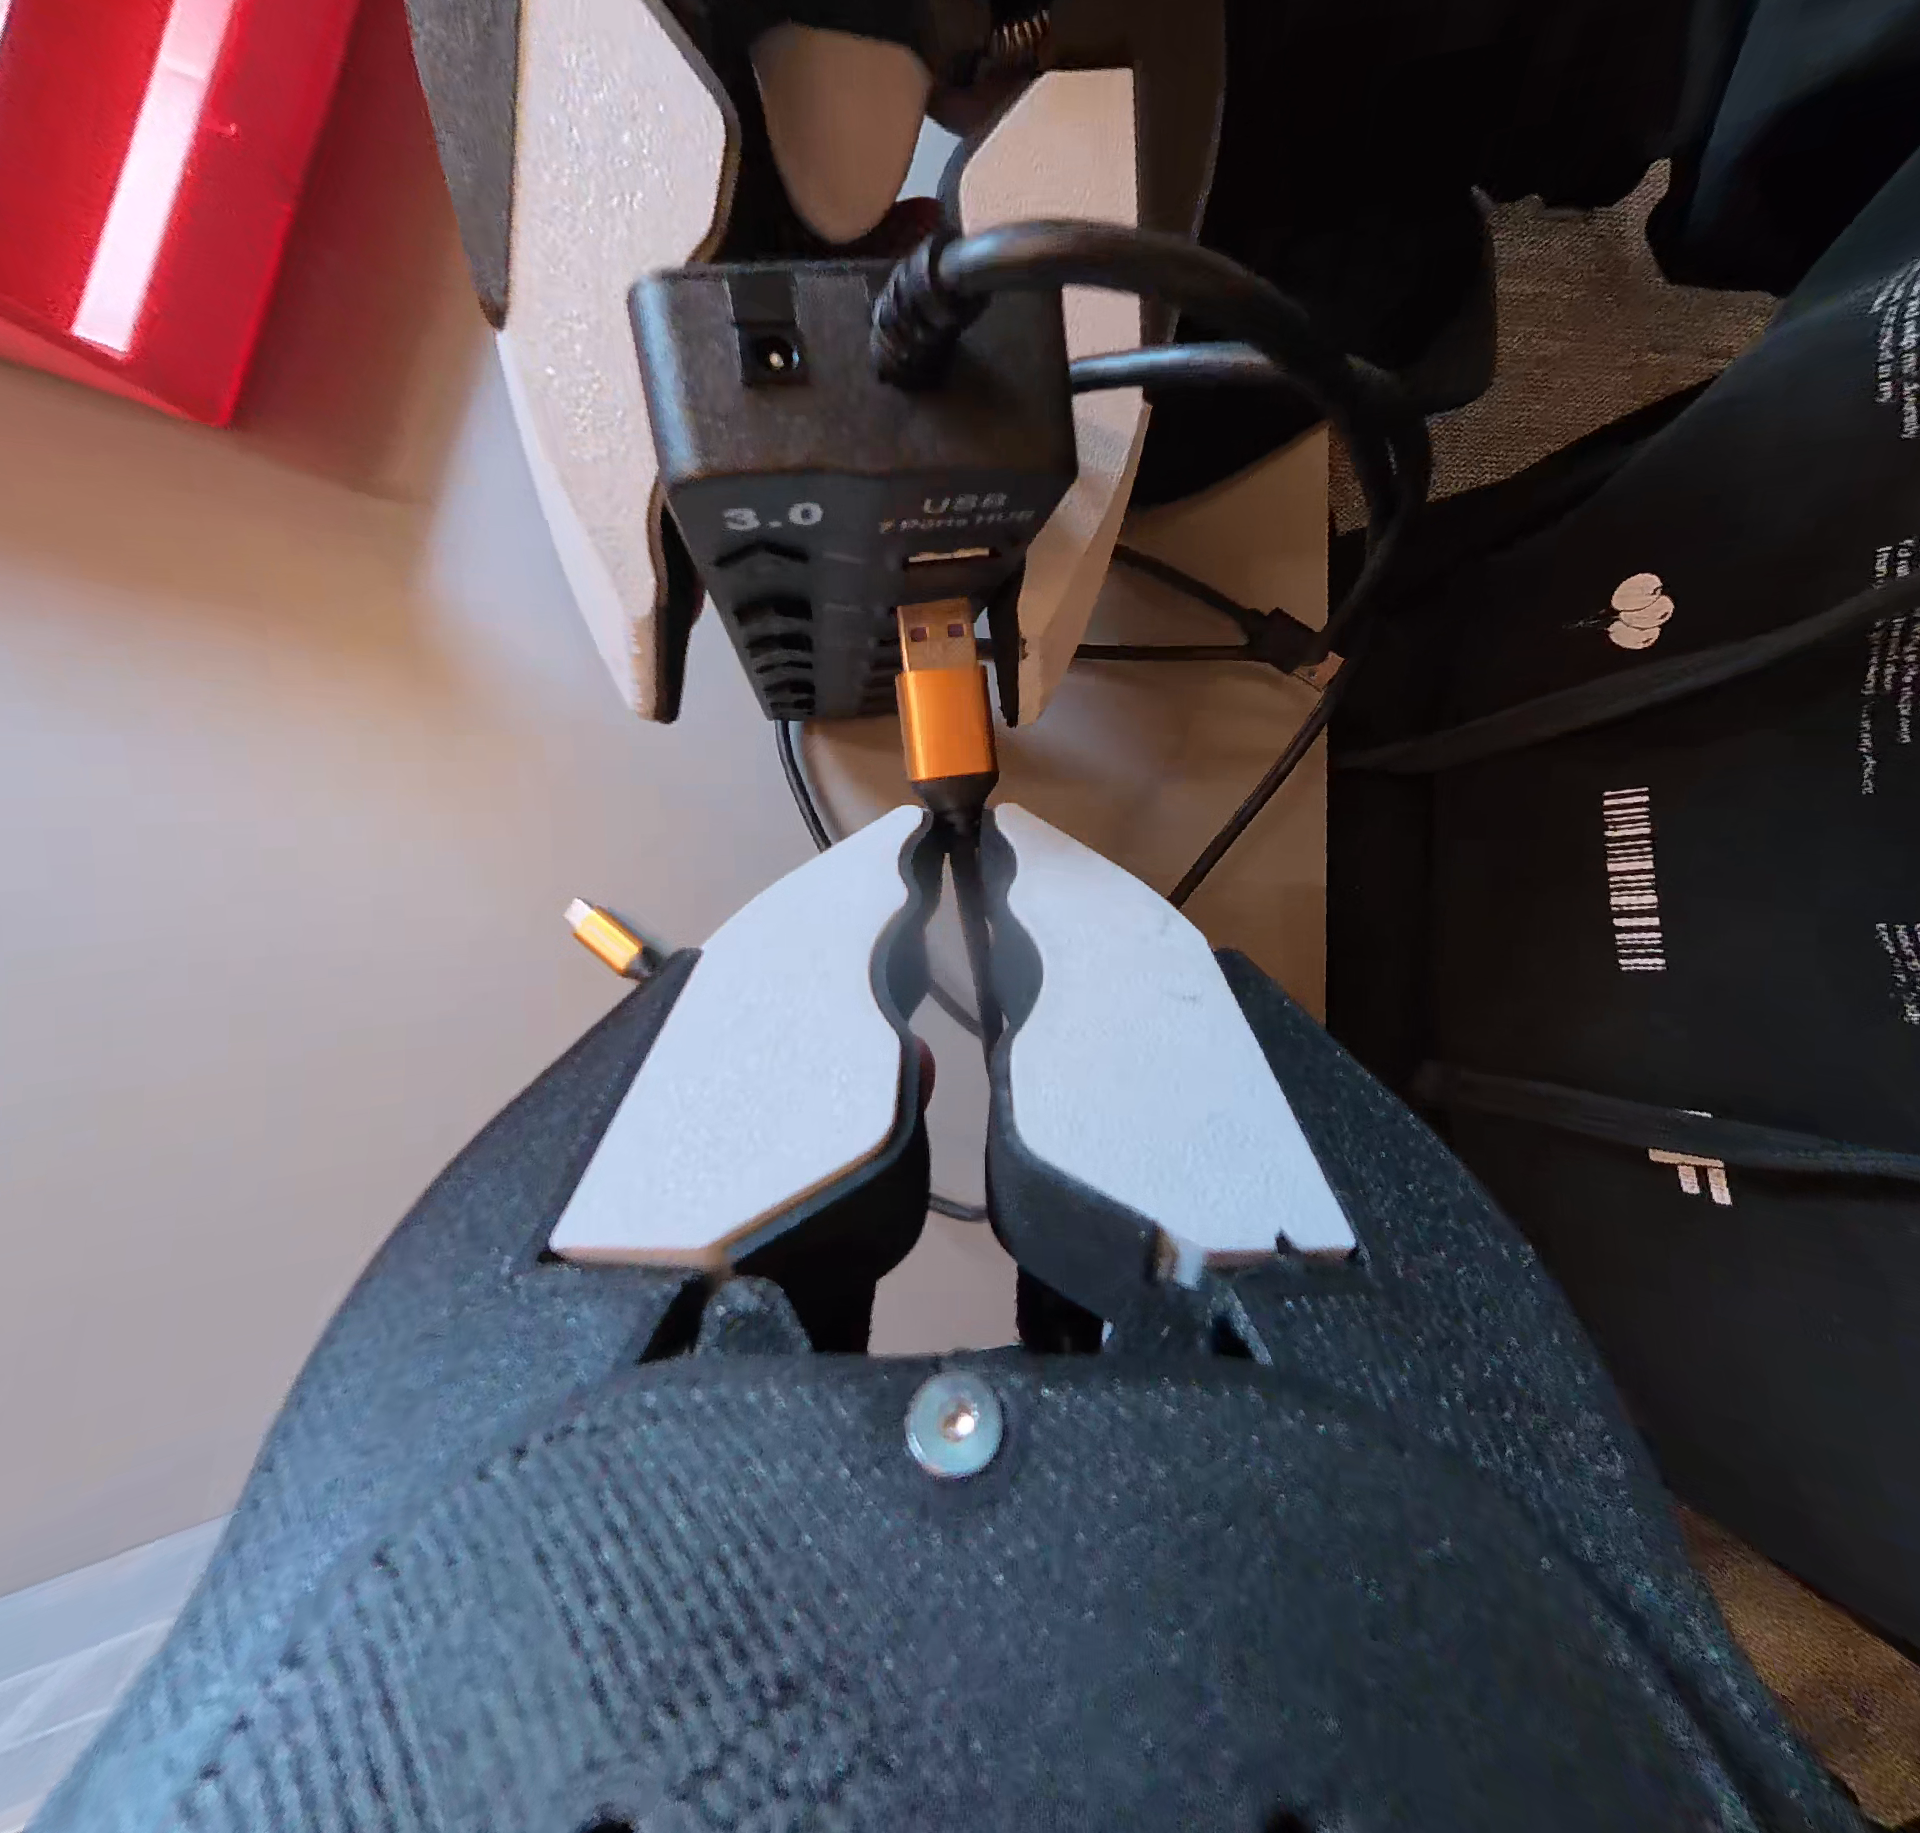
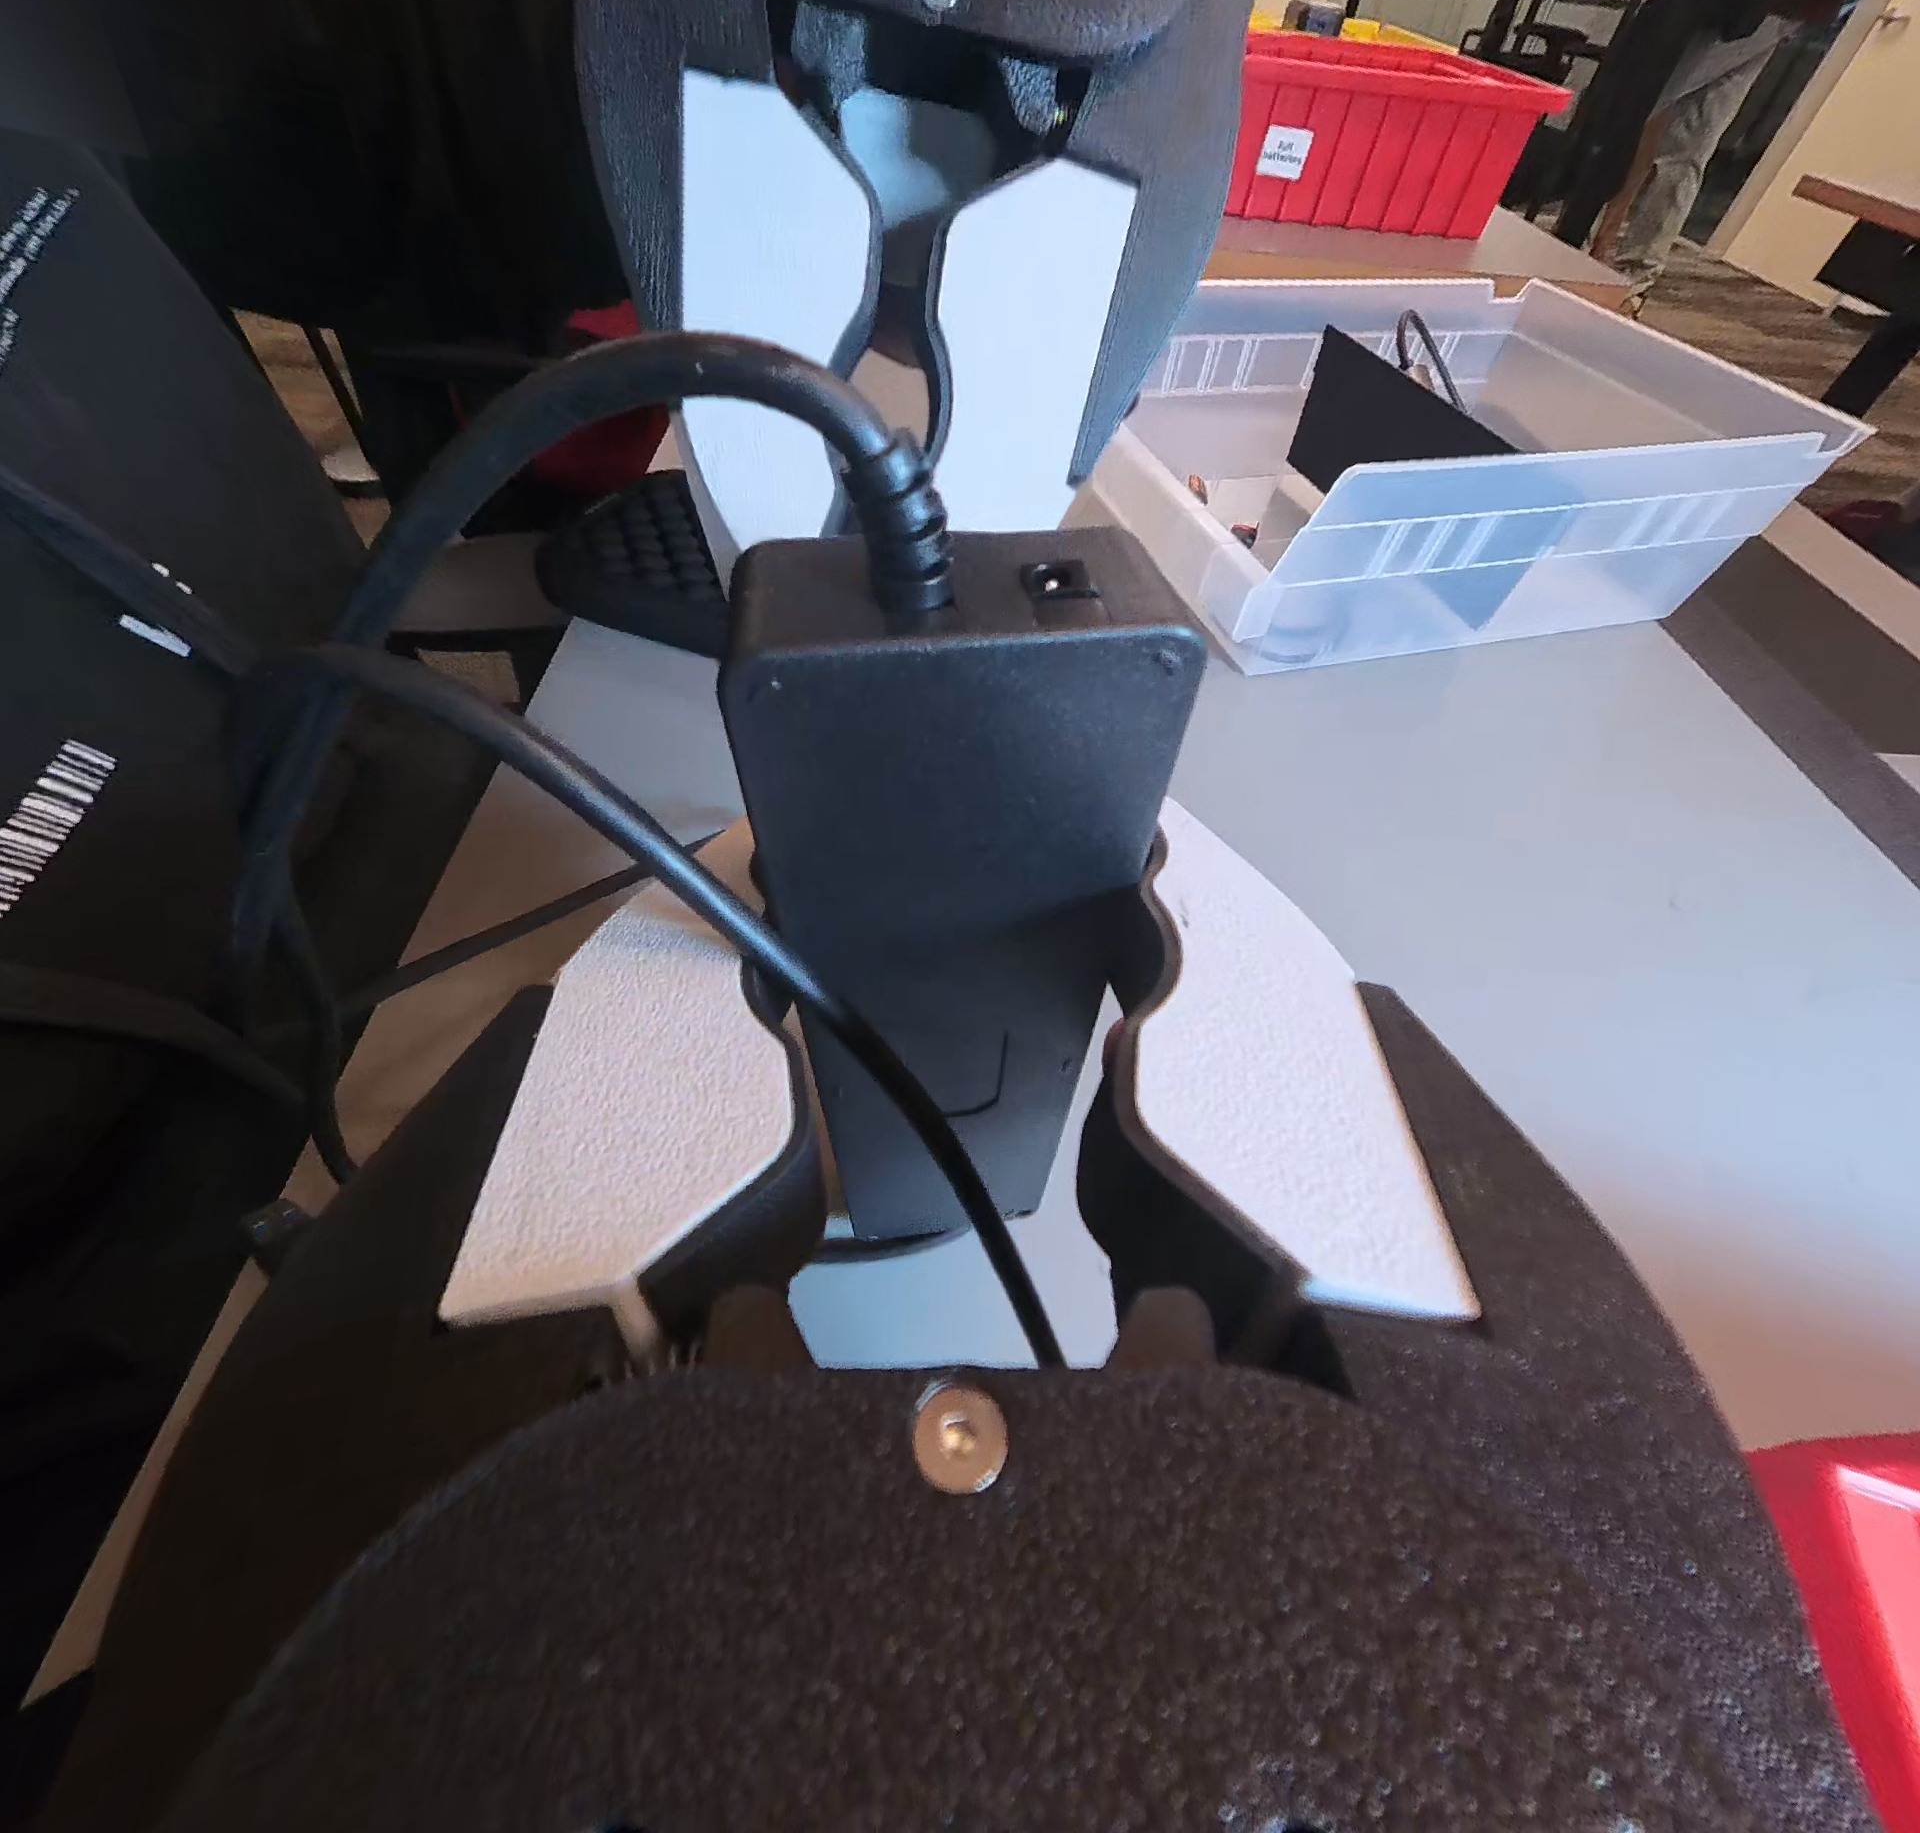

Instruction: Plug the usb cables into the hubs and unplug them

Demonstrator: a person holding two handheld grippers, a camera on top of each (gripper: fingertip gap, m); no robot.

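My right gripper (image 2: 956,848) is shut on a black USB hub (image 2: 956,744) and holds it above the table. In the left wrist view the hub (image 1: 862,433) faces me between the right gripper's white fingers (image 1: 592,349). My left gripper (image 1: 956,827) is shut on a thin black cable just behind its orange USB plug (image 1: 943,713). The plug's metal end is in full view, its tip just short of a port slot (image 1: 945,559). A thick black cable (image 2: 675,381) leaves the hub's end. A second orange plug (image 1: 608,936) lies on the table to the left.
A clear plastic tray (image 2: 1507,526) and a red bin (image 2: 1382,142) stand on the white table (image 2: 1507,900) behind the hub. Black fabric with white print (image 1: 1662,848) hangs at the table's edge. Loose thin cables (image 1: 1268,807) trail there. A person (image 2: 1683,121) stands far back. My two grippers' fingertips are within a few centimetres of each other.
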